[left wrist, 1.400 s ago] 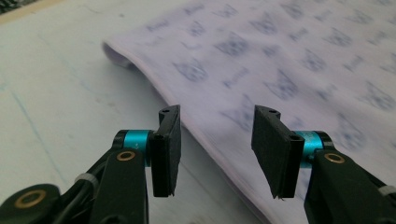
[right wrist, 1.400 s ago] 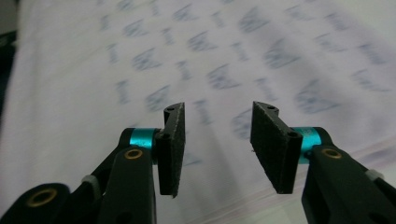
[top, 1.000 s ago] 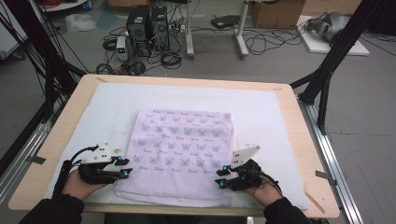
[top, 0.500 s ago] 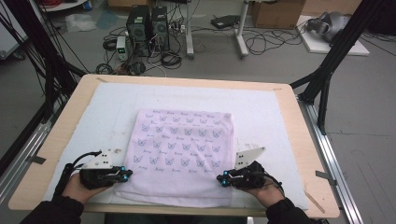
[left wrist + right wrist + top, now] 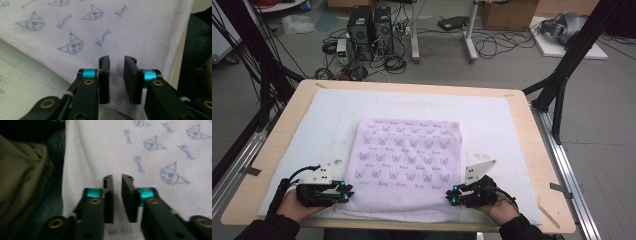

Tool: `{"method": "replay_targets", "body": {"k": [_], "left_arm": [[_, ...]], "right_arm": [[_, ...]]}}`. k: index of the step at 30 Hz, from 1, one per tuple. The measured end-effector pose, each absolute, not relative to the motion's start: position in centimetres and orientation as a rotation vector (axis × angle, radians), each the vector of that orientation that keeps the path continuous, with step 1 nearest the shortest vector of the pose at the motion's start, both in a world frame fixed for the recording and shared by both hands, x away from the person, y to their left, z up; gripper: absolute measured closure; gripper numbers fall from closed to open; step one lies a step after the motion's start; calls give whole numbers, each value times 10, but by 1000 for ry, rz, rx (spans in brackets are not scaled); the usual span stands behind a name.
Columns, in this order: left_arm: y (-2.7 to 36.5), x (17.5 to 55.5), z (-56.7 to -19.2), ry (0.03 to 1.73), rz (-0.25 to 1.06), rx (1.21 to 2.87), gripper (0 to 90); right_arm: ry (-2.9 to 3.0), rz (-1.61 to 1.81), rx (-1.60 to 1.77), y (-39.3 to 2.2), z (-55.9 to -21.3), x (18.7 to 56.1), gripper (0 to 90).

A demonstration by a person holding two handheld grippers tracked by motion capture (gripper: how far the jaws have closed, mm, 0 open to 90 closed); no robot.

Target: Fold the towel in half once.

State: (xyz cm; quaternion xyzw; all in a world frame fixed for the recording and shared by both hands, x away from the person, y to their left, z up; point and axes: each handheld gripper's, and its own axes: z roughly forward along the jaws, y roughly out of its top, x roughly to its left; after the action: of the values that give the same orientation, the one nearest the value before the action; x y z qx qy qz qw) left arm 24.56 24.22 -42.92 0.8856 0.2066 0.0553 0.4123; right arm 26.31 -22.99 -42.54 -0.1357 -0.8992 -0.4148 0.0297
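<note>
- Your left gripper (image 5: 346, 190) sits at the near left corner of the towel (image 5: 409, 165). Its jaws have just been opening and now stand a little apart, with a narrow gap through which you see cloth; the pads press on nothing, so nothing is pinched.
- In the left gripper view the towel's stitched hem (image 5: 41, 60) runs slanting under the gripper (image 5: 117, 75), and the corner lies just past the right-hand jaw.
- The towel lies flat and square on the white mat (image 5: 322, 115), in the middle of the table (image 5: 542, 150), its near edge close to the table's front edge.
- Expect it to be light, soft and limp: it will sag and fold wherever you don't hold it, and it won't slip much on the fuzzy mat. Nothing about it is fragile.
- Take it at the two near corners, over the hem, where the doubled cloth gives the pads more to bite.
- Your right gripper (image 5: 453, 195) mirrors the left at the near right corner. Its jaws have also just been opening, to a slim gap; that view is blurred, but they seem to hold no cloth.
- There the towel's side edge (image 5: 64, 170) runs just left of the gripper (image 5: 116, 192).
</note>
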Motion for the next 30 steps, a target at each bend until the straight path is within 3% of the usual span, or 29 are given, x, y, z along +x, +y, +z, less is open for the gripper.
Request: {"method": "replay_targets", "body": {"k": [4,8,14,23,28,30], "left_arm": [[240,246,-436,522,118,2261,640],[241,244,-440,520,127,2253,642],[240,243,-441,534,132,2241,800],[237,235,-434,510,124,2221,851],[238,236,-437,520,120,2230,842],[237,236,-439,522,116,2236,796]], "right_arm": [[-2751,-1273,-356,-223,-425,257,691],[-2811,-1171,-310,-212,-438,251,641],[-2837,-1148,-262,-212,-437,251,866],[-2731,-1257,-261,-232,-425,253,878],[-2690,-1265,-224,-231,-423,251,876],[-2713,-1199,-211,-227,-430,250,869]]}}
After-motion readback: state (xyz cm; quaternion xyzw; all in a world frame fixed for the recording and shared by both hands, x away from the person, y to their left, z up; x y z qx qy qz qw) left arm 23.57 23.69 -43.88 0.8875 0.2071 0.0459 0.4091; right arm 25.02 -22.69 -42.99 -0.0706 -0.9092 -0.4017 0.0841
